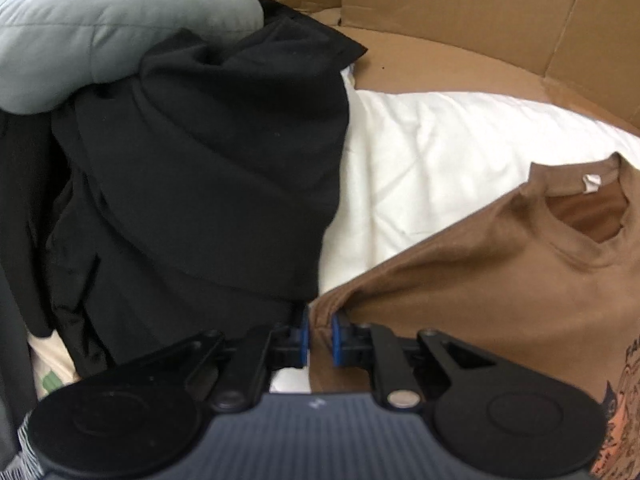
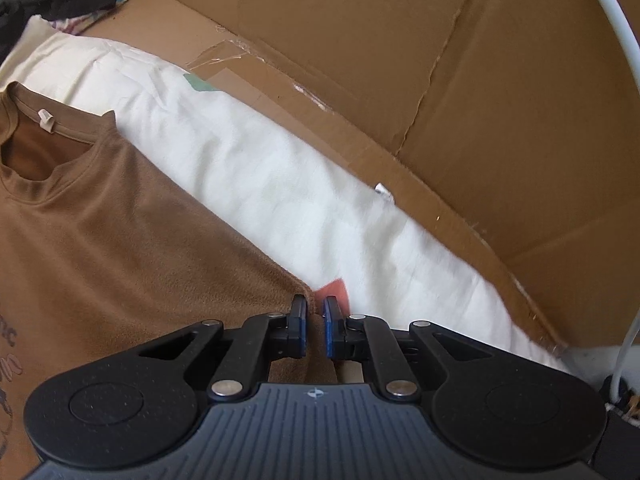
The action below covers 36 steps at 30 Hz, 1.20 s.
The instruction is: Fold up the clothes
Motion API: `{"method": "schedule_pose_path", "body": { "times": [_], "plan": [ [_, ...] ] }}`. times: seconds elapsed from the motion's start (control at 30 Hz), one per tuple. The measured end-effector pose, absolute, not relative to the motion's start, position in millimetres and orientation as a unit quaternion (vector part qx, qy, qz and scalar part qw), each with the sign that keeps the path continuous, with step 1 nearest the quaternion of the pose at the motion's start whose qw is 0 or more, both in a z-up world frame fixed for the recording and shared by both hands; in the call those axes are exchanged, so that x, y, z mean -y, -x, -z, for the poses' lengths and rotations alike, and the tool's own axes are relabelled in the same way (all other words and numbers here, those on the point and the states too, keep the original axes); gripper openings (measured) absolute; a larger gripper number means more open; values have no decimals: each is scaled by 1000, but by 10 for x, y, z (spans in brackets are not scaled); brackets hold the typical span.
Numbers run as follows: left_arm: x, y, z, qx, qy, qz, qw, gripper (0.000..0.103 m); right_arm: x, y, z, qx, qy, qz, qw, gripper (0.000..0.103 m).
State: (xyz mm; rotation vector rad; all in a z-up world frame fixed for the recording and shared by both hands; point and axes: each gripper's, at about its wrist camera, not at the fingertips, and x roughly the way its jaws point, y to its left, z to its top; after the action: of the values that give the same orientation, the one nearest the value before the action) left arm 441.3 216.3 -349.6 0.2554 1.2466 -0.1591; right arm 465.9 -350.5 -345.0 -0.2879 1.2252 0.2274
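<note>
Brown T-shirt (image 1: 480,280) lies front-up on the white sheet (image 1: 420,140), soft and limp (likely to sag); left tongs (image 1: 320,330) and right tongs (image 2: 315,326) each pinch a side edge

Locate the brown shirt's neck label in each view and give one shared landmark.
Left wrist: the label sits at the right, inside the collar of the brown shirt.
Right wrist: the label sits at the upper left, inside the collar of the shirt.
Shared landmark: the white sheet under the shirt, beside the cardboard wall.
</note>
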Motion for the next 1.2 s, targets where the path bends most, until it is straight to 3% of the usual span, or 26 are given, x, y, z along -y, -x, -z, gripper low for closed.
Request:
{"method": "schedule_pose_path", "body": {
  "times": [0.43, 0.5, 0.57, 0.67, 1.2],
  "plan": [
    [-2317, -4470, 3516, -564, -102, 45, 818, 15, 3335, -4781, 3498, -560, 180, -74, 805, 8],
    [-2292, -4504, 3505, -569, -105, 45, 814, 19, 3333, -4785, 3496, -558, 167, -75, 809, 11],
    [-2240, -4518, 3441, -568, -114, 53, 814, 23, 3320, -4773, 3444, -552, 161, -86, 814, 24],
    [-2165, -4475, 3283, -554, -129, 77, 819, 28, 3291, -4727, 3288, -527, 154, -117, 828, 35],
    [-1776, -4553, 3044, -510, -163, 112, 837, 30, 2672, -4924, 3230, -489, 102, -192, 845, 35]
  ]
}}
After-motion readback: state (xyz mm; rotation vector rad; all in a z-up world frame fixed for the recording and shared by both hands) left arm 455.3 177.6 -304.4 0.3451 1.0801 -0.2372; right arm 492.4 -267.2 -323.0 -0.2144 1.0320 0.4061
